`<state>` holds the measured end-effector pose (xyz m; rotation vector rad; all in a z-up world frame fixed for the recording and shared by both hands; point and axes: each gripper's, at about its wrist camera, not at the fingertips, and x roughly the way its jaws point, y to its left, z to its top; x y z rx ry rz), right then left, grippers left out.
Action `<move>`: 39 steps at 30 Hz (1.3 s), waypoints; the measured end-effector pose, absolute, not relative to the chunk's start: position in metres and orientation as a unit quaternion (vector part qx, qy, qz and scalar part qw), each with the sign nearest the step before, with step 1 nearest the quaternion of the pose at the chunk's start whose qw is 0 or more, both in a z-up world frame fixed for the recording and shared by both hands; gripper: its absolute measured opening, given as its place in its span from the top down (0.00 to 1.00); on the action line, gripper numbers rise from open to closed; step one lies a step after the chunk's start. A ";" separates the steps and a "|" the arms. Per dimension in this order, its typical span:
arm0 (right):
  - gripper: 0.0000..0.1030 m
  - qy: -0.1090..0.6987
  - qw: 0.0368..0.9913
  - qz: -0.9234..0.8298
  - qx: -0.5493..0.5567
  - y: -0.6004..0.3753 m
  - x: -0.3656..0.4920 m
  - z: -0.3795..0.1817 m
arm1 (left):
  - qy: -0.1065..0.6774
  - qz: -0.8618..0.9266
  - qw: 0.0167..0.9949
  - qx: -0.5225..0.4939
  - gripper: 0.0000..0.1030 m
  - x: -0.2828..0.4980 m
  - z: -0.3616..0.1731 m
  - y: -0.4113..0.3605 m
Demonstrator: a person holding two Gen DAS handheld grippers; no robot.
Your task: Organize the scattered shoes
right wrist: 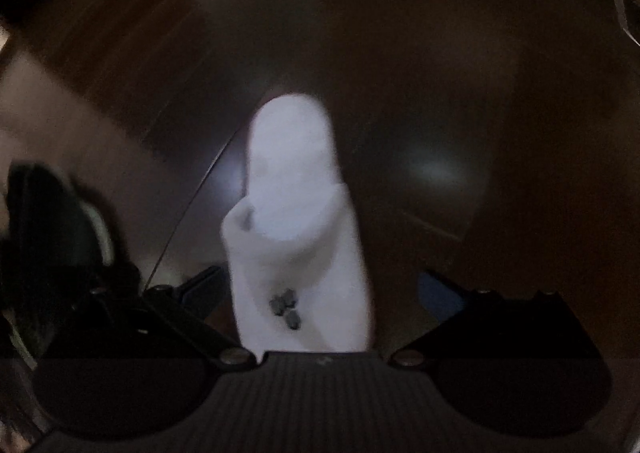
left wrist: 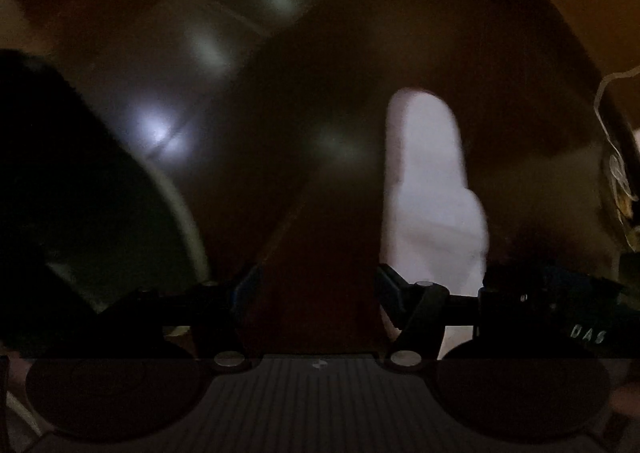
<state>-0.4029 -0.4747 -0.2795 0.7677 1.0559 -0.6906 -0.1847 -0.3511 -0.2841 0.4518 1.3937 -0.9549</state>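
Observation:
The views are dim and blurred. In the left wrist view my left gripper [left wrist: 316, 289] has its fingers half closed against the sides of a reddish-brown shoe [left wrist: 316, 253] that fills the gap between them. A white slipper [left wrist: 428, 189] lies just right of it on the dark floor. In the right wrist view that white slipper [right wrist: 296, 213] points away from me, its heel end between the fingers. My right gripper [right wrist: 320, 289] stands wide open around it. The left finger is close to the slipper's side and the right finger stands clear of it.
A black shoe with a pale sole edge [left wrist: 88, 193] lies at the left, also seen as the black shoe [right wrist: 52, 237]. The glossy dark wood floor [right wrist: 480, 93] reflects ceiling lights. The right gripper's body [left wrist: 560, 301] sits close beside the left gripper.

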 end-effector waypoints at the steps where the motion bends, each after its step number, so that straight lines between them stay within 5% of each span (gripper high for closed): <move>1: 0.00 0.487 0.738 -0.312 0.347 -0.475 -0.397 -0.285 | 0.612 -0.416 0.643 0.198 0.33 -0.181 -0.285 -0.351; 10: 0.22 0.511 0.718 -0.313 0.355 -0.462 -0.387 -0.311 | 0.609 -0.395 0.660 0.192 0.33 -0.159 -0.288 -0.356; 28: 0.20 0.543 0.710 -0.316 0.318 -0.464 -0.381 -0.322 | 0.617 -0.392 0.660 0.174 0.32 -0.154 -0.288 -0.356; 39: 0.45 0.559 0.713 -0.305 0.293 -0.461 -0.383 -0.311 | 0.617 -0.390 0.660 0.177 0.32 -0.151 -0.288 -0.352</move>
